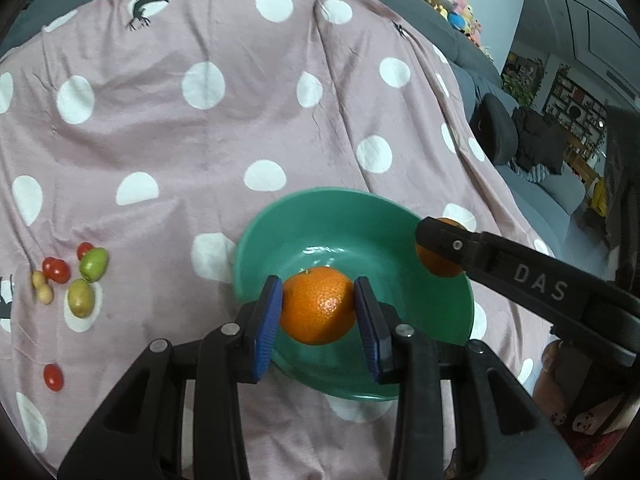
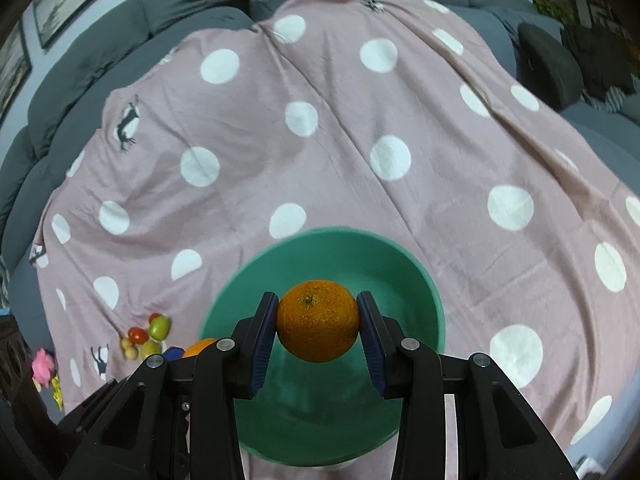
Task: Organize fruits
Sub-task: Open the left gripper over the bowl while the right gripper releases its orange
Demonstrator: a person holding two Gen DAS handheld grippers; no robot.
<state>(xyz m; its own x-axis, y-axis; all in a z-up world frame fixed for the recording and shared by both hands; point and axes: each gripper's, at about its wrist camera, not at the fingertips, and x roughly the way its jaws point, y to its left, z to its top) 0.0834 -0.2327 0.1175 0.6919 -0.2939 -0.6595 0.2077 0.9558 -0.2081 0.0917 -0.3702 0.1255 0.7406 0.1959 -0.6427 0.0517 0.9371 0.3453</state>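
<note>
Left of the cloth, well apart from the bowl — a loose cluster of small fruit: two pale yellow oval fruits (image 1: 43, 288) touching, cherry tomatoes (image 1: 56, 270) just beside them, a green fruit (image 1: 94, 264) and a yellow-green fruit (image 1: 81, 298) near each other. One lone cherry tomato (image 1: 53, 377) lay nearer you, apart from that cluster.

Beneath everything: a pink polka-dot blanket (image 1: 200, 140), spread over a grey sofa (image 2: 120, 32).

Centre: a green bowl (image 1: 400, 216), upright on the blanket, nothing resting on its floor.

Your left gripper (image 1: 318, 312) was pinching an orange (image 1: 318, 308) between its blue pads (image 1: 268, 320), held over the near part of the bowl.

Right of that: your right gripper (image 2: 318, 326) was clamped on a second orange (image 2: 318, 326), stem end facing up, also above the bowl — in the left wrist view it sat over the bowl's right rim.

Far right, on the sofa back: a row of plush toys (image 1: 452, 8).
</note>
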